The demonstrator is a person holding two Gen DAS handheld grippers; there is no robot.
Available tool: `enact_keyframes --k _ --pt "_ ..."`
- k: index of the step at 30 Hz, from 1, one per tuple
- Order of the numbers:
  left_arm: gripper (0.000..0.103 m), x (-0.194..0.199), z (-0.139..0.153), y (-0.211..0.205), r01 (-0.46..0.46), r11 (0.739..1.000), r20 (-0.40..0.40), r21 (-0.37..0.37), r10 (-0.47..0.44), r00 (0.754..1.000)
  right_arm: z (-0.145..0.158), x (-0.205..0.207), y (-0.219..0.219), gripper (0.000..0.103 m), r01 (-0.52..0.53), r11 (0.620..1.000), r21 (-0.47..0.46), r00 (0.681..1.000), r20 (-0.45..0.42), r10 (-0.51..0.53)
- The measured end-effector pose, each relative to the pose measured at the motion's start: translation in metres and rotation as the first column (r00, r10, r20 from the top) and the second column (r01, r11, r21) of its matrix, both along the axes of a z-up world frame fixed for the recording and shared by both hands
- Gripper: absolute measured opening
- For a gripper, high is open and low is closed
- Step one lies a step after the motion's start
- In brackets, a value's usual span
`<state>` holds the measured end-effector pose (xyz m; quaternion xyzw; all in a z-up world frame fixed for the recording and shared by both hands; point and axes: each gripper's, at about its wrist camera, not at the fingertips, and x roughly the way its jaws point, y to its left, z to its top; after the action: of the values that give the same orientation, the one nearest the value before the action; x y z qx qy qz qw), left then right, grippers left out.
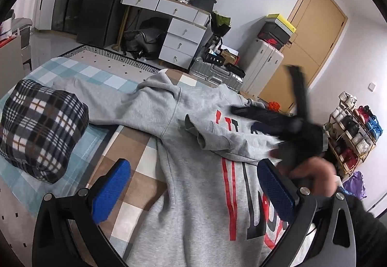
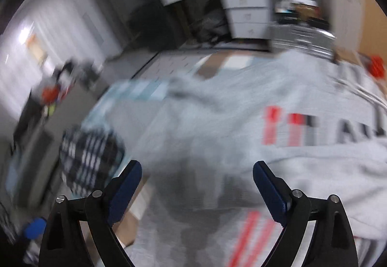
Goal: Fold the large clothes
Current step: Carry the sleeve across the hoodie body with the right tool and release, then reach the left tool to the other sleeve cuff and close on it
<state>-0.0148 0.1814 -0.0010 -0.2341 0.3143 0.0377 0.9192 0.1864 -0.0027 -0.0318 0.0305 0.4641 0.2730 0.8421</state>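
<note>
One grey hoodie (image 1: pixel 193 165) lies spread flat on a bed, its red and dark lettering facing up and one sleeve folded across the chest. Going left to right in the left wrist view, a plaid pillow (image 1: pixel 41 131) sits at about 9 o'clock on the checked bedspread (image 1: pixel 125 146), just beside the hoodie's outstretched sleeve. The left hand-held gripper (image 1: pixel 193 194) hangs over the garment's lower body at 6 o'clock, its blue pads spread wide with only cloth below them and nothing pinched. At about 3 o'clock, the right hand-held gripper (image 1: pixel 273 100) shows as a dark, blurred shape over the hoodie's chest, its two black fingers splayed apart, gripped by a hand (image 1: pixel 312 175) in a dark sleeve. Behind the bed, at 12 o'clock, stands a white drawer unit (image 1: pixel 183 34), with a wooden door (image 1: pixel 312 32) at 2 o'clock.

The right wrist view is heavily blurred; its own gripper (image 2: pixel 197 189) has the pads spread wide above the grey cloth, holding nothing.
</note>
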Motion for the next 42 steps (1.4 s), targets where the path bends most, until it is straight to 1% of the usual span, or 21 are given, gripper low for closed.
enact_keyframes --k 1,3,5,9,11,15,17,18,20,22,24,25,26,29,30,31,34,36,38,39,42 --pt "0.102 0.001 0.0 0.0 0.003 1.0 -0.003 -0.006 -0.003 1.0 0.0 0.014 -0.016 0.094 0.053 0.999 -0.007 0.999 -0.009 -0.053" --pt "0.102 0.002 -0.001 -0.001 0.005 1.0 -0.01 -0.021 -0.005 1.0 -0.002 0.034 -0.064 0.094 0.191 0.978 -0.087 0.98 -0.031 -0.194" --pt "0.102 0.002 -0.001 -0.003 0.011 1.0 -0.01 -0.018 -0.011 1.0 -0.017 0.049 -0.101 0.094 0.272 0.929 -0.251 0.957 -0.033 -0.289" --pt "0.102 0.003 -0.003 -0.009 0.017 1.0 -0.016 0.003 -0.017 1.0 -0.058 0.056 -0.144 0.094 0.272 0.824 -0.496 0.944 -0.029 -0.329" --pt "0.102 0.004 -0.004 -0.01 0.02 1.0 -0.025 0.005 -0.02 1.0 -0.078 0.054 -0.154 0.094 0.241 0.8 -0.55 0.945 -0.055 -0.322" --pt "0.102 0.007 -0.006 -0.014 0.027 1.0 -0.038 0.012 -0.026 0.999 -0.085 0.043 -0.173 0.094 0.229 0.844 -0.485 0.948 -0.085 -0.306" --pt "0.102 0.007 -0.007 -0.016 0.03 0.999 -0.043 0.022 -0.029 0.999 -0.09 0.04 -0.176 0.094 0.173 0.856 -0.488 0.951 -0.145 -0.275" --pt "0.102 0.007 -0.007 -0.017 0.032 0.999 -0.045 0.026 -0.031 0.998 -0.09 0.038 -0.176 0.094 0.145 0.859 -0.492 0.958 -0.147 -0.246" --pt "0.102 0.008 -0.007 -0.018 0.034 0.999 -0.049 0.03 -0.033 0.998 -0.081 0.035 -0.175 0.093 0.123 0.856 -0.501 0.973 -0.11 -0.204" --pt "0.102 0.008 -0.007 -0.019 0.033 0.999 -0.05 0.031 -0.031 0.998 -0.059 0.034 -0.176 0.093 0.146 0.888 -0.437 0.983 -0.037 -0.18" --pt "0.102 0.008 -0.008 -0.02 0.031 0.999 -0.052 0.038 -0.029 0.998 -0.042 0.04 -0.183 0.094 0.212 0.91 -0.355 0.975 0.021 -0.219" --pt "0.102 0.008 -0.008 -0.02 0.03 0.999 -0.053 0.043 -0.028 0.998 -0.041 0.042 -0.185 0.094 0.233 0.911 -0.341 0.97 0.023 -0.24" --pt "0.102 0.009 -0.009 -0.021 0.03 0.998 -0.055 0.049 -0.027 0.998 -0.048 0.051 -0.188 0.094 0.255 0.903 -0.347 0.961 -0.01 -0.275" --pt "0.102 0.01 -0.01 -0.021 0.027 0.998 -0.061 0.064 -0.023 0.998 -0.088 0.065 -0.198 0.094 0.263 0.865 -0.428 0.924 -0.147 -0.353" --pt "0.102 0.01 -0.01 -0.021 0.025 0.998 -0.062 0.064 -0.021 0.998 -0.098 0.064 -0.201 0.097 0.247 0.863 -0.441 0.911 -0.198 -0.362" --pt "0.102 0.01 -0.01 -0.02 0.022 0.998 -0.062 0.064 -0.018 0.998 -0.093 0.057 -0.2 0.097 0.256 0.864 -0.433 0.929 -0.138 -0.344" --pt "0.102 0.012 -0.011 -0.017 0.013 0.998 -0.068 0.062 -0.008 0.998 -0.1 0.046 -0.192 0.097 0.166 0.874 -0.458 0.942 -0.188 -0.277" --pt "0.102 0.013 -0.012 -0.016 0.013 0.998 -0.074 0.058 -0.009 0.997 -0.093 0.032 -0.192 0.097 0.15 0.881 -0.449 0.957 -0.157 -0.243" --pt "0.102 0.013 -0.012 -0.016 0.016 0.998 -0.075 0.059 -0.011 0.997 -0.075 0.015 -0.199 0.097 0.183 0.922 -0.341 0.963 -0.128 -0.239" --pt "0.102 0.013 -0.012 -0.016 0.016 0.998 -0.075 0.061 -0.011 0.997 -0.061 0.001 -0.206 0.097 0.222 0.943 -0.249 0.961 -0.107 -0.255" --pt "0.102 0.013 -0.012 -0.017 0.014 0.997 -0.074 0.077 -0.009 0.997 -0.03 -0.036 -0.219 0.097 0.266 0.964 0.009 0.961 -0.076 -0.264"
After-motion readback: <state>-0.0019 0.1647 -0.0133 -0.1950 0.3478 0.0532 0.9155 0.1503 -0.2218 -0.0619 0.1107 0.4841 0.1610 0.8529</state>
